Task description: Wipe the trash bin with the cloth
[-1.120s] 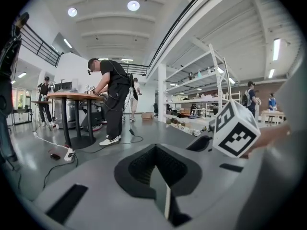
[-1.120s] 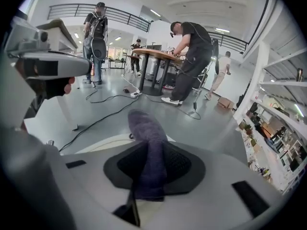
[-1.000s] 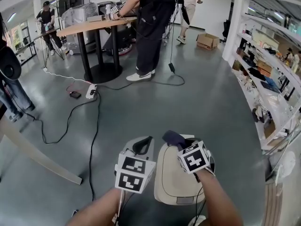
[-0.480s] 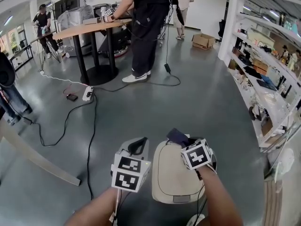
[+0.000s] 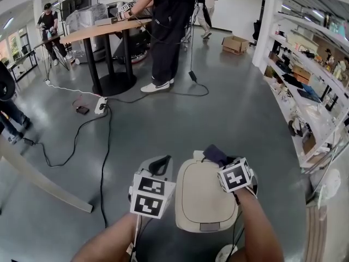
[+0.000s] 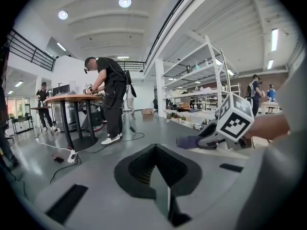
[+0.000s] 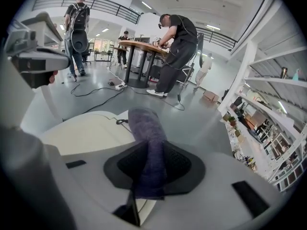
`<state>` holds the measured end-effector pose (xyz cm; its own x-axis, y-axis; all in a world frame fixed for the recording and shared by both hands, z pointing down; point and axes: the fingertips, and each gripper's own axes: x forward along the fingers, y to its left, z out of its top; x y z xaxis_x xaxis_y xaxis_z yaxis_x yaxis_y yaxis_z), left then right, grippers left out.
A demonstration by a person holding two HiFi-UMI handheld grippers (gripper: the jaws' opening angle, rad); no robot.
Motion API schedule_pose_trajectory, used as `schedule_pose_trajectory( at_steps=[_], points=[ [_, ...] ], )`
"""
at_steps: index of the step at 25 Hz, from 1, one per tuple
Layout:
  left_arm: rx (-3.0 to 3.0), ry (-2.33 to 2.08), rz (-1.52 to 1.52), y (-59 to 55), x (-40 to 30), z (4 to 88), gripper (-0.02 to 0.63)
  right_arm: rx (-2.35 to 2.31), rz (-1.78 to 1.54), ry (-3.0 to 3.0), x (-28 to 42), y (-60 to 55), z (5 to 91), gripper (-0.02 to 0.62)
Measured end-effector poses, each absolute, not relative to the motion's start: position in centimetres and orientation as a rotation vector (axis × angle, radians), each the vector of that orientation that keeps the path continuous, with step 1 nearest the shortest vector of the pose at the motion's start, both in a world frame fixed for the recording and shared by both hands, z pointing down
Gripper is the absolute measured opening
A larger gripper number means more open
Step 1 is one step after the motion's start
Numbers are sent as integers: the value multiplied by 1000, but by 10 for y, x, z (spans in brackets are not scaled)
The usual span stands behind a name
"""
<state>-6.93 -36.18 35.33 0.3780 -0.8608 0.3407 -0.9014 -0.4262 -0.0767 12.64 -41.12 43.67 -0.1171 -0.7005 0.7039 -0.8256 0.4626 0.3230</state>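
Purple cloth [image 5: 214,153] by lidded cream trash bin [image 5: 202,198]

— Left side, please.
— Bare left forearm [image 5: 109,243] extended forward and down. The white left gripper [image 5: 159,167], marker cube on top, points away from the body. Jaws together, nothing between them.
— Right side?
— Bare right forearm [image 5: 257,228] extended alongside, close to the left. The white right gripper [image 5: 216,155] has its jaws clamped on a dark purple cloth [image 7: 146,128], which protrudes past the tips.
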Motion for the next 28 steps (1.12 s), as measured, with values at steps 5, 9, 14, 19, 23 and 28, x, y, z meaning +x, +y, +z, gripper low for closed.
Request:
schedule_pose_trajectory(
  at_steps=[5, 9, 14, 19, 23, 28],
  points=[
    [2480, -1610, 524, -361, -71, 358, -3, 1304, 156, -1843, 138, -417, 433, 95],
    [2456, -1639, 549, -364, -77, 357, -3, 1311, 172, -1845, 140, -416, 432, 95],
    [2450, -1637, 559, -360, -75, 358, -2, 1325, 193, -1846, 141, -411, 434, 95],
    [2457, -1654, 598, -356, -75, 357, -2, 1330, 191, -1944, 115, -402, 409, 95],
    [2452, -1639, 582, -350, -76, 357, -2, 1260, 148, -2001, 77, -384, 403, 95],
    [2472, -1664, 598, -346, -81, 350, -3, 1145, 57, -2023, 33, -364, 403, 96]
  ],
)
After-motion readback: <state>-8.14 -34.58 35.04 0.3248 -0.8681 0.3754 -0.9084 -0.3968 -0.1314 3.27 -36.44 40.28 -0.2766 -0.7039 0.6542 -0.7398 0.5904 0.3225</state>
